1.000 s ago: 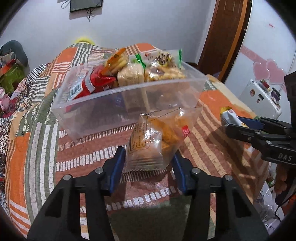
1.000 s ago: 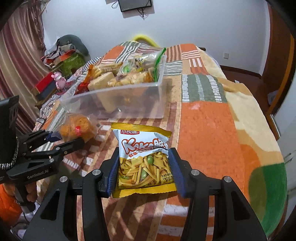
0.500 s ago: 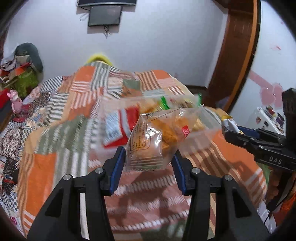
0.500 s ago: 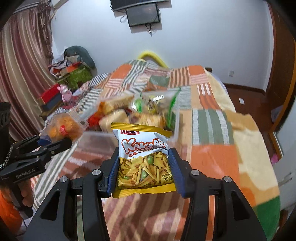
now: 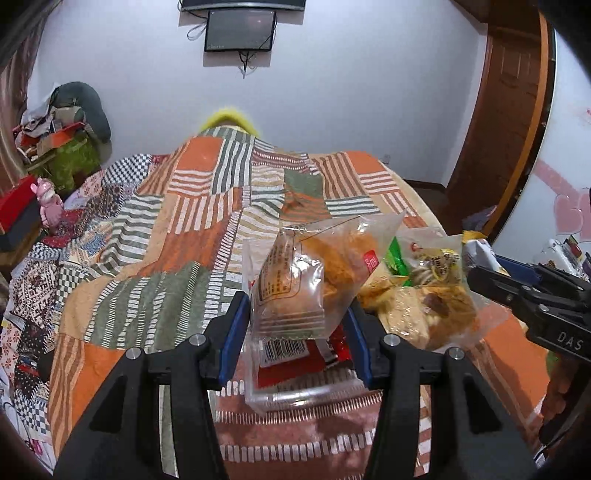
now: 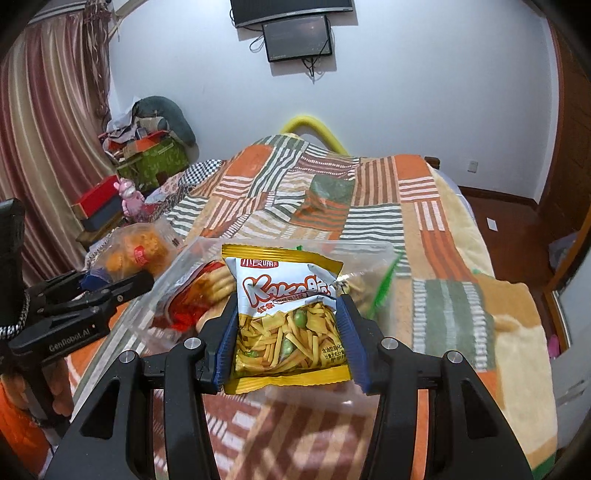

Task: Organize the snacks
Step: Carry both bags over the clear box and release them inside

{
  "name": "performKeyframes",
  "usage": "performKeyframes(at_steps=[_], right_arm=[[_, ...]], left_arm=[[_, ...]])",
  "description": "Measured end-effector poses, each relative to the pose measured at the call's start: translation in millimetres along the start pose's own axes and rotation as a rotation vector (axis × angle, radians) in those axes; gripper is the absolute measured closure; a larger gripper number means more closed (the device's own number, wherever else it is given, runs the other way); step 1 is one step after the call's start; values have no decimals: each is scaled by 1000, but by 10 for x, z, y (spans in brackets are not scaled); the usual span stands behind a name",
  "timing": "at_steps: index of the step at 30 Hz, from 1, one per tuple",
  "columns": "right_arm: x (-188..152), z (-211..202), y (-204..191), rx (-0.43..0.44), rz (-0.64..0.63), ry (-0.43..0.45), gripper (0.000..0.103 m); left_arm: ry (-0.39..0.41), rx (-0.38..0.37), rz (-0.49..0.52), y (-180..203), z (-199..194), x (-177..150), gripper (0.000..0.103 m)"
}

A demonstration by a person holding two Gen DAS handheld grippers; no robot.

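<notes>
1. Patchwork bedding in orange, green and white stripes covers the bed (image 5: 177,236) under both of your grippers; a white wall with a dark screen (image 5: 240,29) mounted on it closes the room behind it, and a curtain (image 6: 48,122) hangs at the left of the right wrist view.
2. Your left gripper (image 5: 297,321) is closed on a clear packet of orange-brown pastry (image 5: 306,280), its blue pads pressing the packet's two side edges so that it stands upright between them.
3. That packet hangs directly over the clear plastic bin (image 5: 295,398), whose near corner shows just below your left fingertips.
4. Inside the bin you can see a red wrapper with a barcode (image 5: 295,354) and, to the right, wrapped biscuits with green trim (image 5: 424,291).
5. Your right gripper (image 6: 288,332) is clamped on a yellow-and-white chip bag (image 6: 288,317), gripped at both sides and held upright with its printed face toward the camera.
6. The chip bag also sits above the same bin (image 6: 173,269), with red-wrapped crackers (image 6: 195,299) visible in it to the left.
7. Your two grippers are close together, side by side over the bin, each visible at the edge of the other's camera.
</notes>
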State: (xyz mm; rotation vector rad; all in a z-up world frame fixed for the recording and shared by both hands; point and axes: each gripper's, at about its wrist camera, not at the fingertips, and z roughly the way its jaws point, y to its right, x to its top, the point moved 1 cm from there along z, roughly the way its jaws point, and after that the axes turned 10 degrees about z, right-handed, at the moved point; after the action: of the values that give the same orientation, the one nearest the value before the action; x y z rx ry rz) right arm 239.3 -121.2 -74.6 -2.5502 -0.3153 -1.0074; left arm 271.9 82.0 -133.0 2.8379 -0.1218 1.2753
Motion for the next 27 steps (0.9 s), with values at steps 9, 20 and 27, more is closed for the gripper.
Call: performKeyframes(at_steps=[9, 20, 27], right_arm=[[12, 338, -31, 4, -10, -70, 55], [33, 150, 17, 7, 0, -53, 46], [107, -438, 25, 20, 13, 46, 46]], left_arm=[[-6, -8, 45, 88, 98, -61, 50], [8, -41, 50, 166, -167, -105, 50], [108, -21, 60, 247, -741, 11, 50]])
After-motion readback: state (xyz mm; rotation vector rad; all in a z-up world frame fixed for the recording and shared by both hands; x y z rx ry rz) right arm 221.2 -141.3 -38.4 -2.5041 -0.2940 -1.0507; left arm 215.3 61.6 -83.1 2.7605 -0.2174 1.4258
